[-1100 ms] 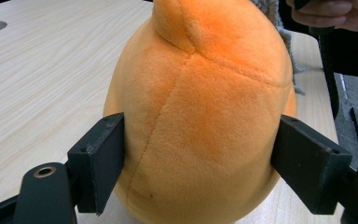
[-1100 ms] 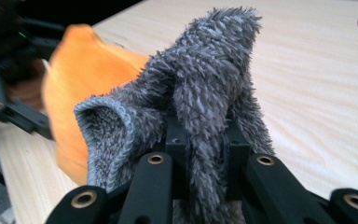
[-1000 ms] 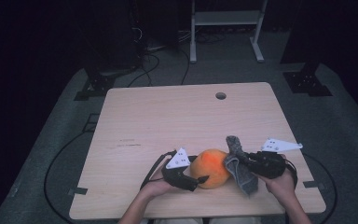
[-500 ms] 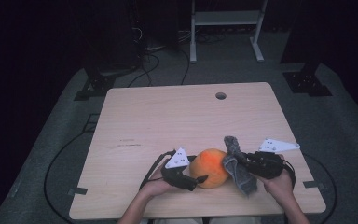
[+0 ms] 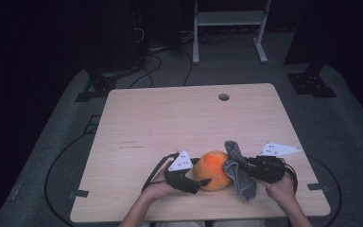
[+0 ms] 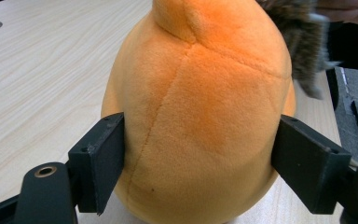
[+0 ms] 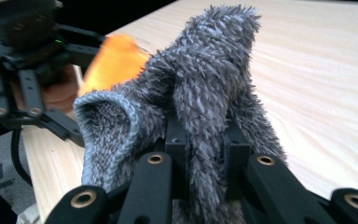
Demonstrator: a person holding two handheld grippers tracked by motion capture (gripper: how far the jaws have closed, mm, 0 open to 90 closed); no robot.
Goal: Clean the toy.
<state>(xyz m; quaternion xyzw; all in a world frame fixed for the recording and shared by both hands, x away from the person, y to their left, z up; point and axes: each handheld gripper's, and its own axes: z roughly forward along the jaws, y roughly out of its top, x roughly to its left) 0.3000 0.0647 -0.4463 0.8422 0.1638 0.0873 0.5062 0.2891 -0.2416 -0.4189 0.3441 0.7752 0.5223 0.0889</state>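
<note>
An orange plush toy [image 5: 212, 169] stands near the front edge of the wooden table [image 5: 179, 123]. My left gripper [image 5: 203, 182] is shut on it from the left; in the left gripper view both black pads [image 6: 103, 158] press the toy's [image 6: 200, 112] sides. My right gripper [image 5: 238, 165] is shut on a grey fluffy cloth [image 5: 238, 170], which rests against the toy's right side and hangs down toward the table edge. In the right gripper view the cloth [image 7: 200, 93] bunches up between the jaws of that gripper [image 7: 204, 144], with the orange toy [image 7: 114, 60] behind it.
A round cable hole [image 5: 224, 97] sits near the table's far edge. Black cables [image 5: 156, 170] trail from the grippers off the front. A white metal frame [image 5: 227, 23] and dark stands lie on the floor beyond the table.
</note>
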